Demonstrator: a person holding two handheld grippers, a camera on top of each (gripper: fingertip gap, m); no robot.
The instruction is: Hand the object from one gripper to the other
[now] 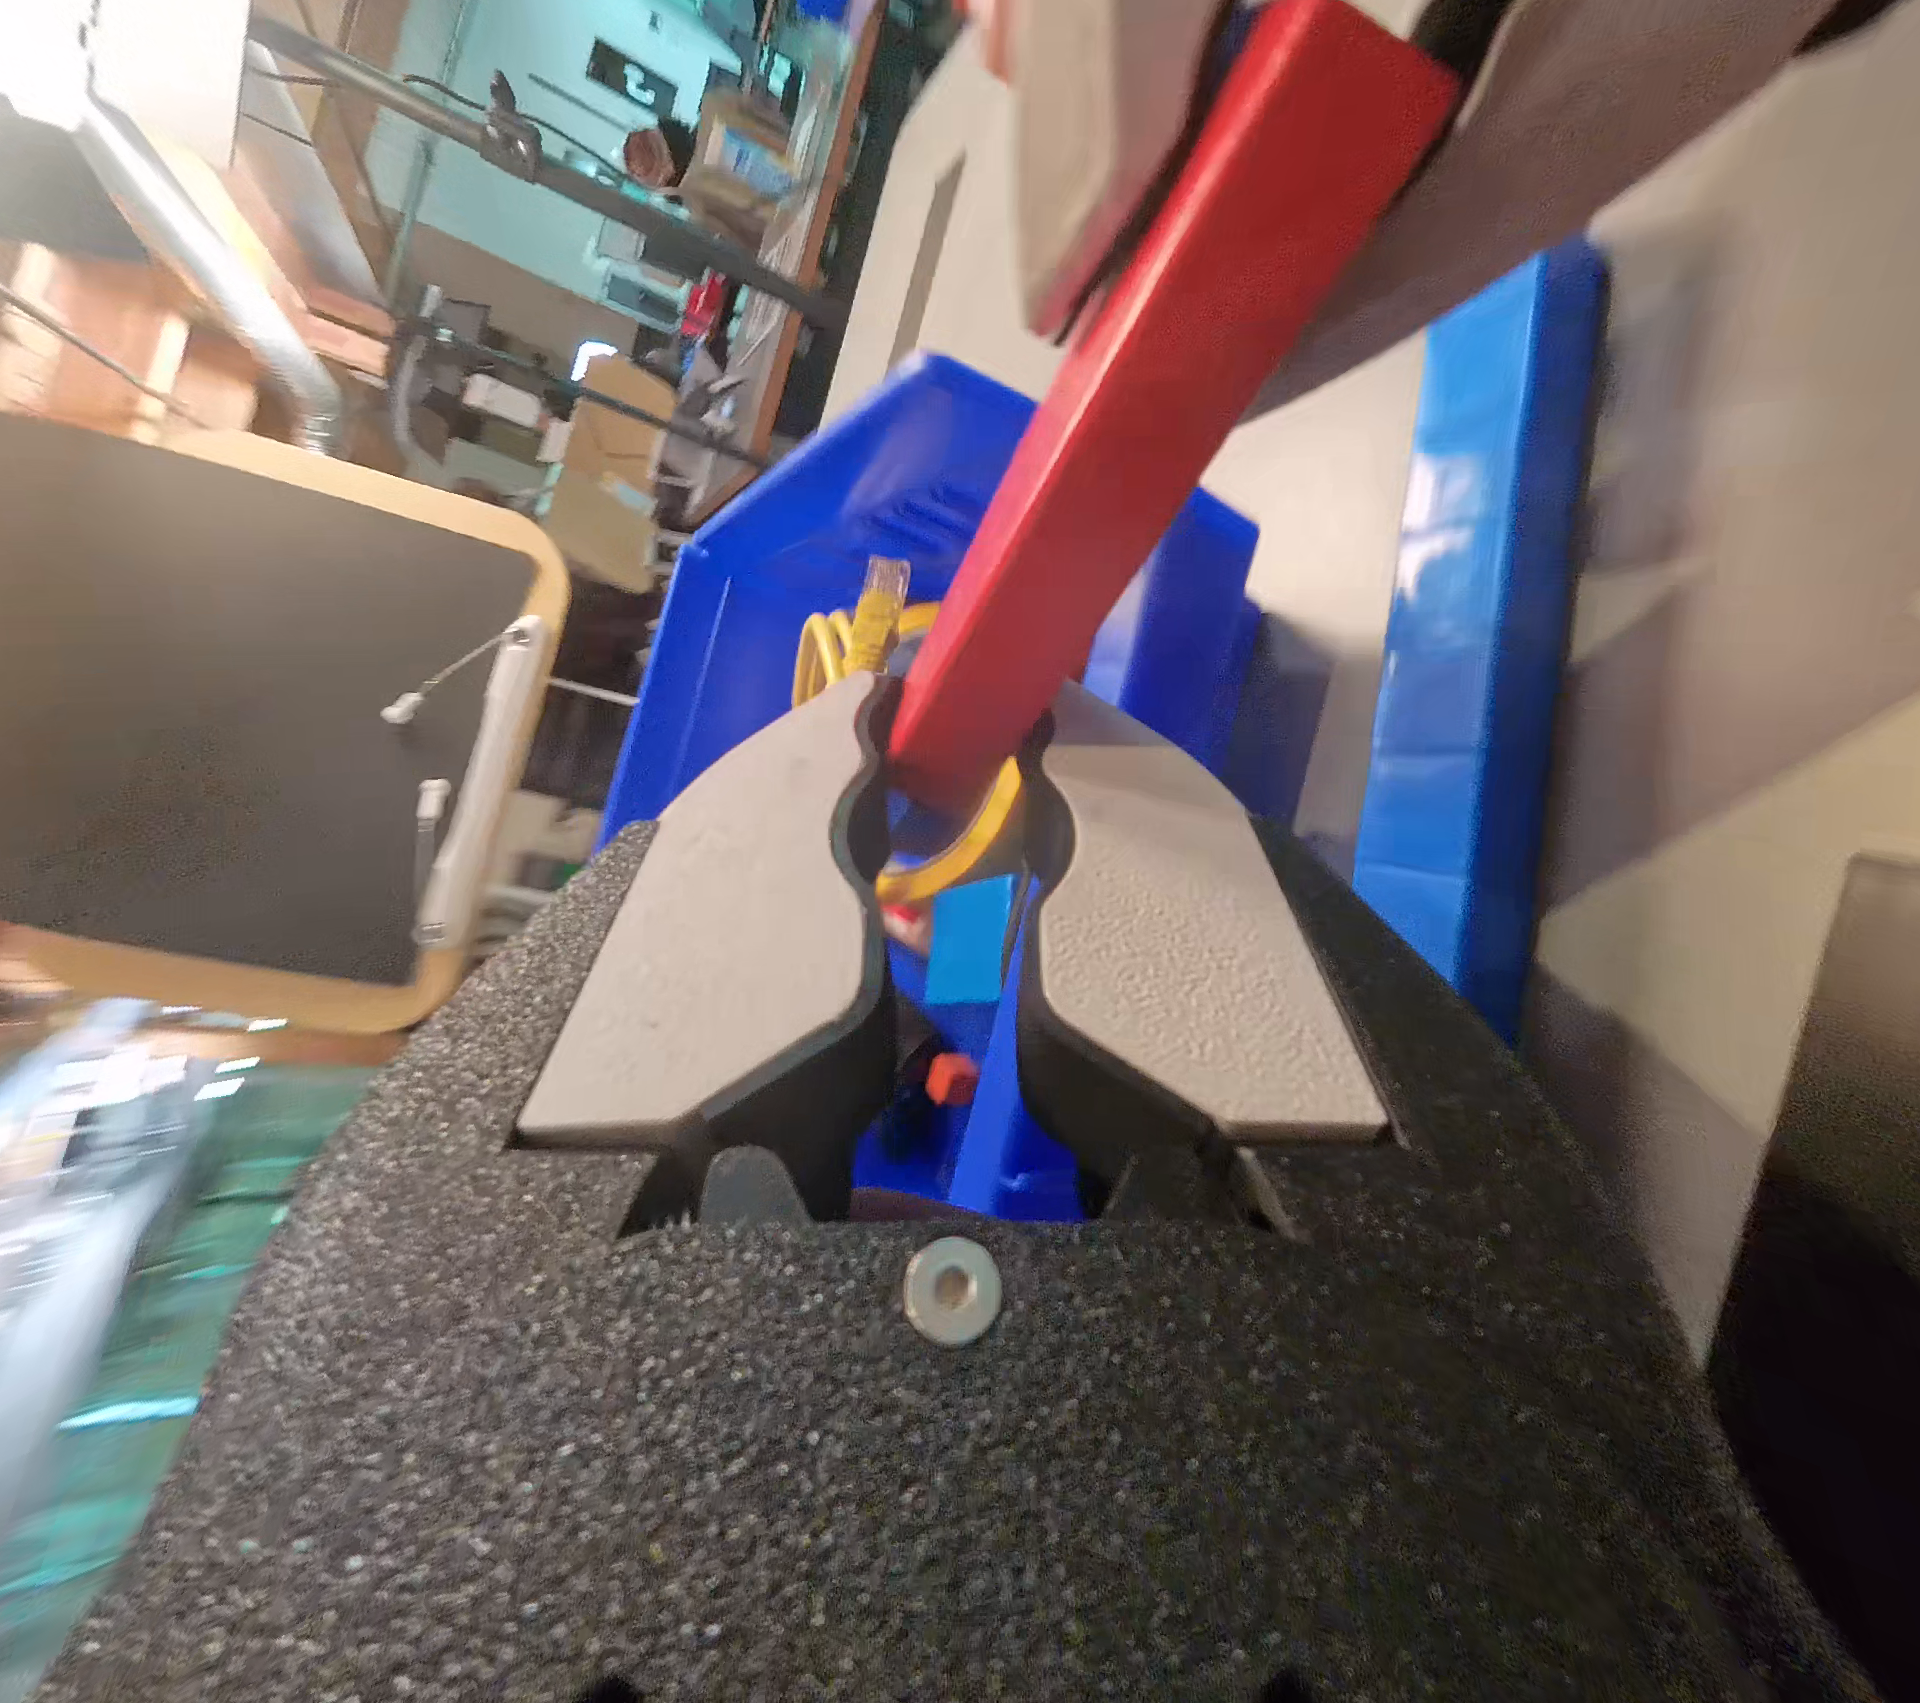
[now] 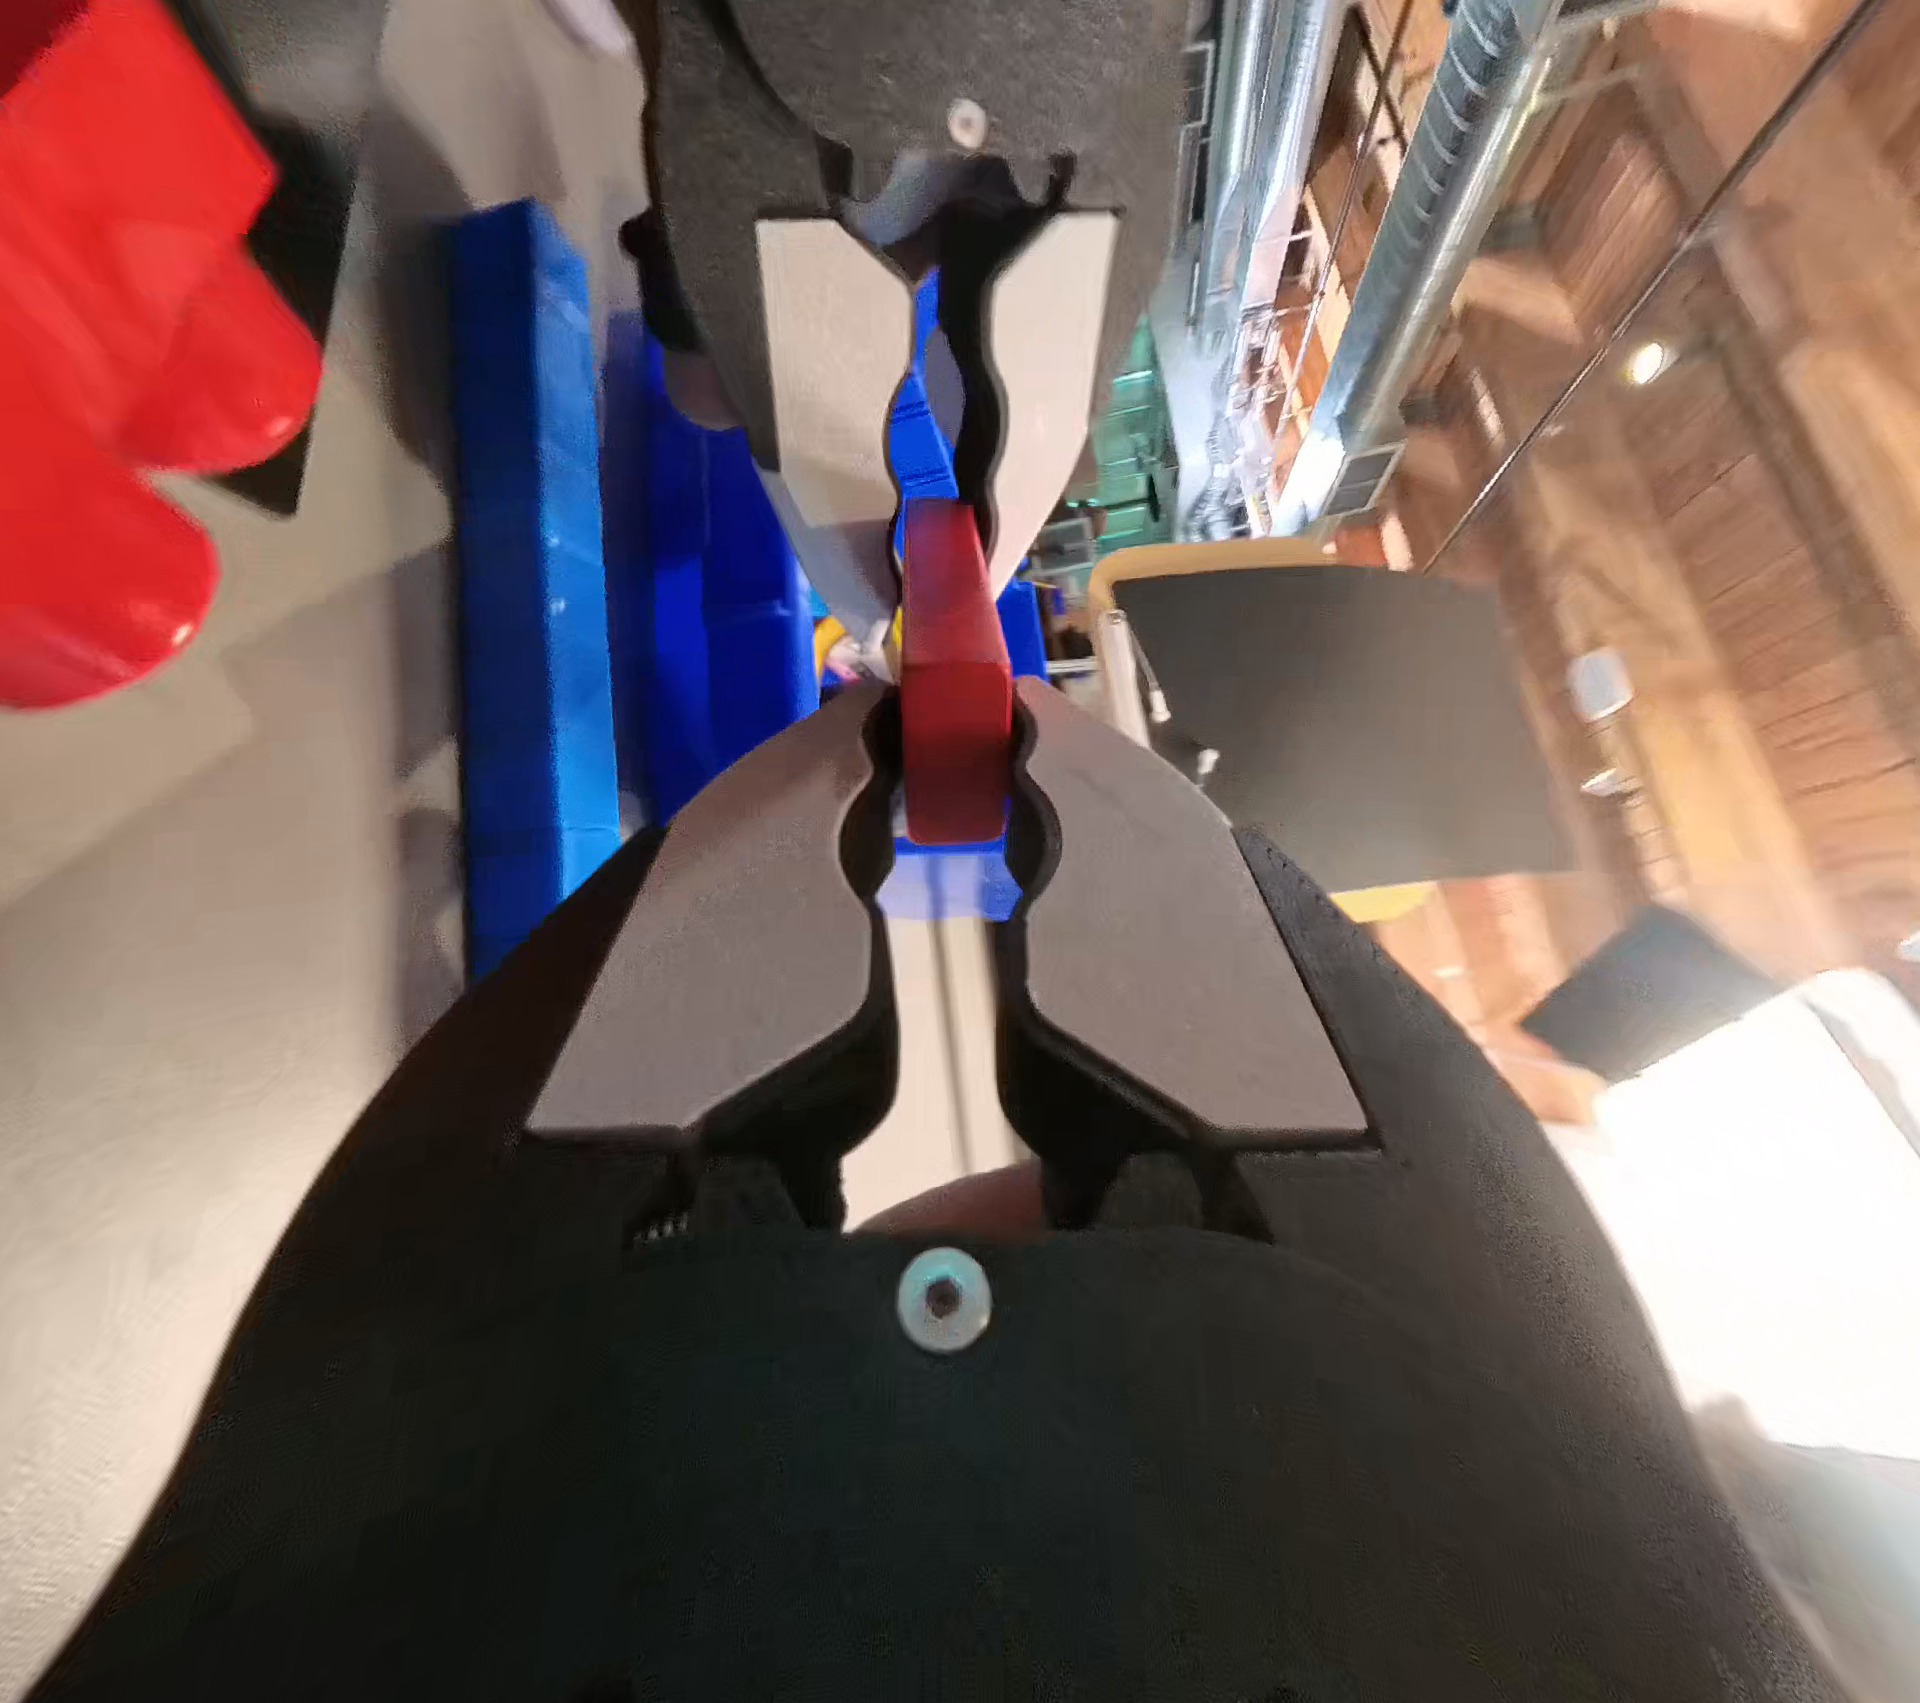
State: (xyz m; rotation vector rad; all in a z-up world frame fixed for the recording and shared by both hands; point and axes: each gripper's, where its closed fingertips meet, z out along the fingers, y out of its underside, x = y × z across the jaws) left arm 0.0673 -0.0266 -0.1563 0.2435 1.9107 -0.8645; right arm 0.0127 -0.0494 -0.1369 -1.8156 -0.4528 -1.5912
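A long red bar [image 1: 1122,406] is held in the air between both grippers. In the left wrist view my left gripper [image 1: 961,734] is shut on the bar's near end. The right gripper [image 1: 1174,323] comes in from the top right and clamps the bar's far end. In the right wrist view my right gripper [image 2: 948,744] is shut on one end of the red bar [image 2: 951,666]. The left gripper [image 2: 940,578] faces it from above, its fingers closed on the other end. Both views are tilted and slightly blurred.
Blue bins [image 1: 790,531] stand behind and below the bar against a grey surface [image 1: 1766,510]; one holds a coiled yellow cable [image 1: 873,625]. A large red plastic object [image 2: 114,344] is at the left of the right wrist view. A black wood-edged panel [image 1: 239,697] is nearby.
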